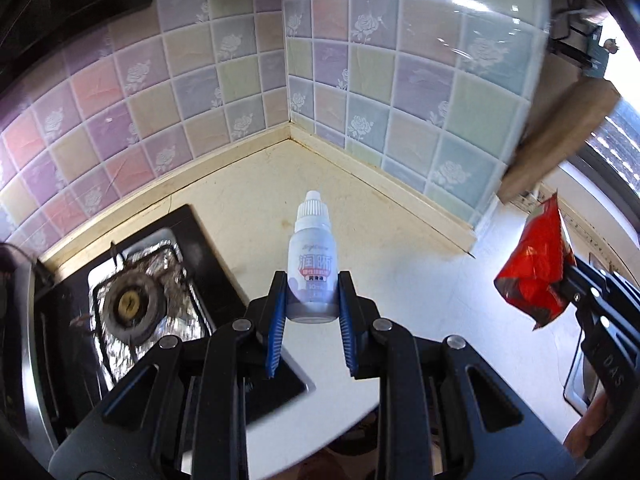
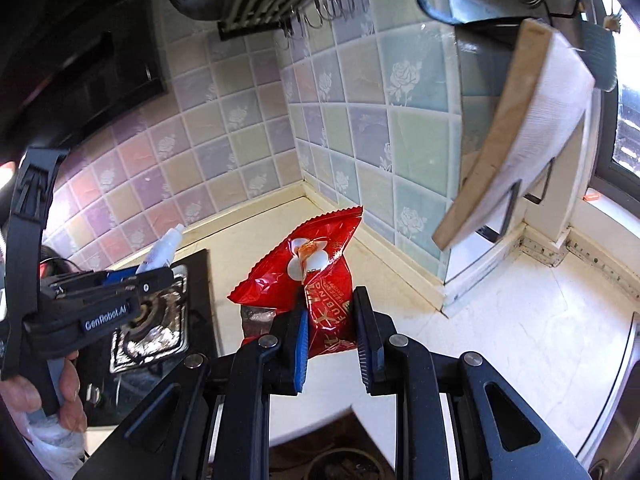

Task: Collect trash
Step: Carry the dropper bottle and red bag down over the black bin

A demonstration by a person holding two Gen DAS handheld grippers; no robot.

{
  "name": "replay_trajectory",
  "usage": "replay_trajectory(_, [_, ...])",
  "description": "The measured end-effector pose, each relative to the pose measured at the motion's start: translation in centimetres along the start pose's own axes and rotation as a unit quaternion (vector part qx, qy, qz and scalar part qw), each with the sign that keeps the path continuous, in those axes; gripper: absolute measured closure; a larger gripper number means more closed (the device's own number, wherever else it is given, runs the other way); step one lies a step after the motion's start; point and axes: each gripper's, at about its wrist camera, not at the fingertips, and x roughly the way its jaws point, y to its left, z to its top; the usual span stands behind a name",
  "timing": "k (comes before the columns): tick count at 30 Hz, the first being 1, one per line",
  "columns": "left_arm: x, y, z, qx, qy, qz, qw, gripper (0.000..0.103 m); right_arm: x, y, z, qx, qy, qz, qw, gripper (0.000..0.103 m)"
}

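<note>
Left claw (image 1: 313,300) clamps the dropper bottle (image 1: 312,264) low on its body; right claw (image 2: 330,326) pinches the red wrapper (image 2: 308,268). Both lifted off the surface (image 1: 360,208), likely bin-bound.

Daylight pours in from a window (image 2: 628,120) at the right edge, blown out to white in both views. It washes the pale worktop (image 1: 360,200) bright and throws glare streaks across the glossy wall tiles (image 1: 460,40). The upper left corners sink into near-black. Fisheye distortion bends the tile lines towards the edges, and the wooden board (image 2: 520,128) is smeared with blur.
</note>
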Motion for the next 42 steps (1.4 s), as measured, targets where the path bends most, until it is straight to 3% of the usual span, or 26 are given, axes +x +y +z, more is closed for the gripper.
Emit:
replay_trajectory(6, [-6.9, -2.2, -6.0, 0.007, -0.026, 0.026, 0.9993, 0.082, -8.5, 0.2, -4.4, -0.007, -0.016, 0.022, 1.000, 0.084])
replay_trajectory(11, [-10.9, -4.1, -10.8, 0.003, -0.027, 0.027, 0.9993, 0.082, -13.7, 0.2, -8.5, -0.021, -0.010, 0.036, 0.999, 0.084])
replay_trajectory(22, [-14.2, -6.3, -17.5, -0.011, -0.028, 0.044, 0.9986, 0.082, -18.6, 0.1, -16.0, -0.047, 0.012, 0.049, 0.998, 0.084])
replay_trajectory(29, [-11.5, -6.5, -21.2, -0.009, 0.005, 0.054, 0.9985, 0.082, -16.7, -0.1, -19.9, -0.057, 0.049, 0.049, 0.996, 0.084])
replay_trajectory(34, [-6.6, -6.2, -24.9, -0.012, 0.075, 0.046, 0.9961, 0.082, -13.2, 0.2, -24.2, -0.081, 0.091, 0.021, 0.992, 0.084])
replay_trajectory(42, [4.2, -6.1, -33.1, -0.007, 0.176, 0.029, 0.9839, 0.082, -4.4, -0.6, -33.2, -0.057, 0.186, 0.007, 0.981, 0.084])
